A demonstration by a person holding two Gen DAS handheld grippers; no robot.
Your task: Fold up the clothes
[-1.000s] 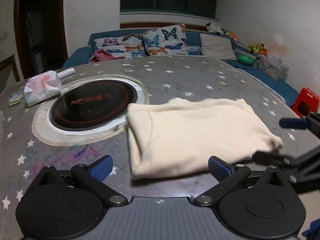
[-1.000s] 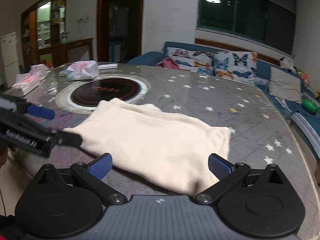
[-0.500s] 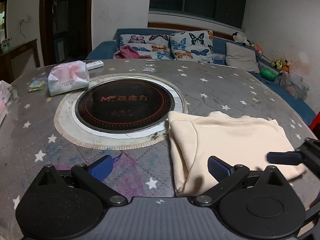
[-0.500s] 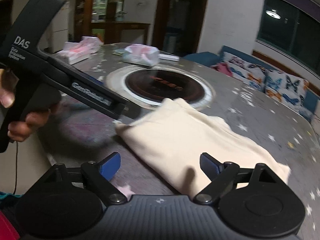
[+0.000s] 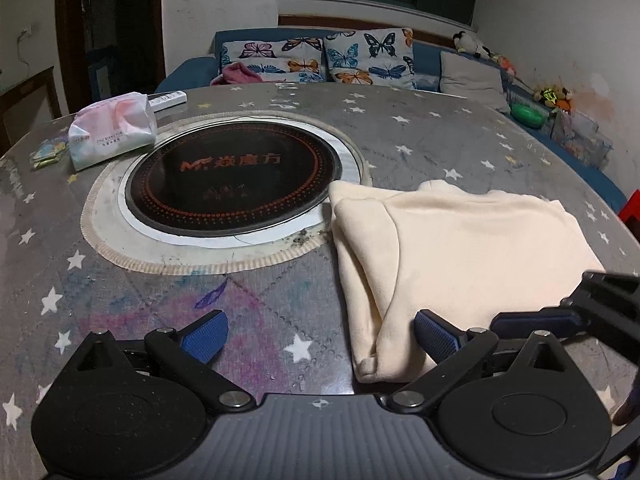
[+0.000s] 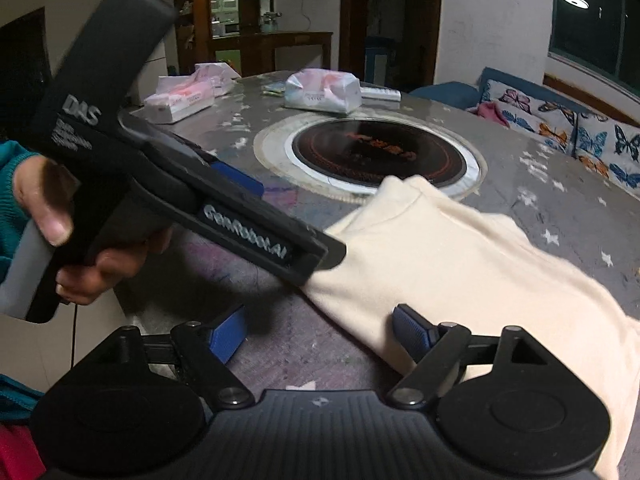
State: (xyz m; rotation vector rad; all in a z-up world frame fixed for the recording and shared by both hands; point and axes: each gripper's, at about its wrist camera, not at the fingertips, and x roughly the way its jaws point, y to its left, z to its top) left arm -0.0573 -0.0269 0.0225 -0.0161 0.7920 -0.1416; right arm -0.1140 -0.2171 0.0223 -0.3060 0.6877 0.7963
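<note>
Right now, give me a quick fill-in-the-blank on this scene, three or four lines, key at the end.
1. The folded garment on the table is ____ in colour.
2. The cushions on the sofa carry a ____ print.
3. The round black cooktop lies to the garment's ____ in the left wrist view.
4. The tablecloth is dotted with white ____.

Missing words: cream; butterfly; left; stars

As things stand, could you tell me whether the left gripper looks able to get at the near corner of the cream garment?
Probably yes. The left gripper is open, the cream garment has its near corner just ahead beside the right-hand finger, and only bare table lies between.
</note>
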